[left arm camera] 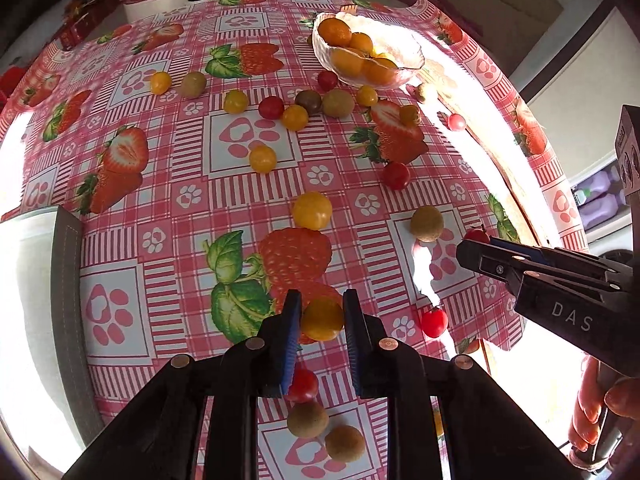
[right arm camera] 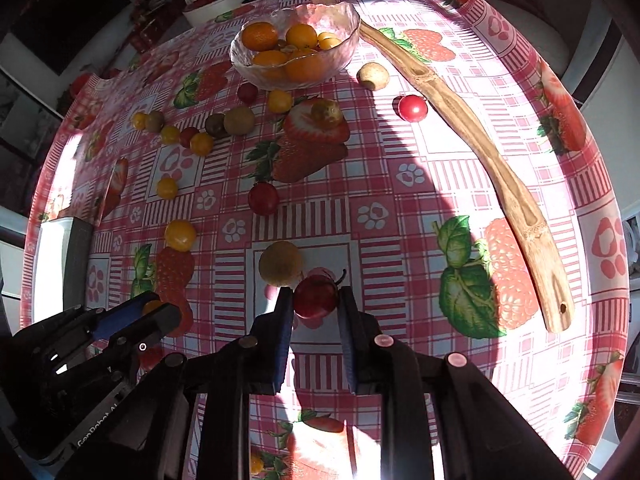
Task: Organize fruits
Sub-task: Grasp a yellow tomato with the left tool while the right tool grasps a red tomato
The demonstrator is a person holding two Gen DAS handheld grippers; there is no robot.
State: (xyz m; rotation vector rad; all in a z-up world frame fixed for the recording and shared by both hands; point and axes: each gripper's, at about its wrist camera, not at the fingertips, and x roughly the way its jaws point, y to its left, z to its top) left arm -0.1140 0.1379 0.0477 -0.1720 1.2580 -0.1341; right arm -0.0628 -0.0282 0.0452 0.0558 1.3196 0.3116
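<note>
Many small red, yellow and brown-green fruits lie scattered on a round table with a pink strawberry-print cloth (left arm camera: 168,208). A glass bowl (left arm camera: 412,46) at the far side holds several orange fruits; it also shows in the right wrist view (right arm camera: 344,28). My left gripper (left arm camera: 321,312) has its blue pads against both sides of a yellow tomato (left arm camera: 322,319). My right gripper (right arm camera: 314,300) has its pads against both sides of a red cherry tomato (right arm camera: 315,295) with a stem. The right gripper also shows at the right of the left wrist view (left arm camera: 472,246).
A long wooden bamboo utensil (right arm camera: 480,152) lies along the table's right side. A white box (left arm camera: 36,300) stands at the left edge. A brown-green fruit (right arm camera: 280,263) sits just beyond the red tomato. Red and brown fruits (left arm camera: 307,419) lie under the left gripper.
</note>
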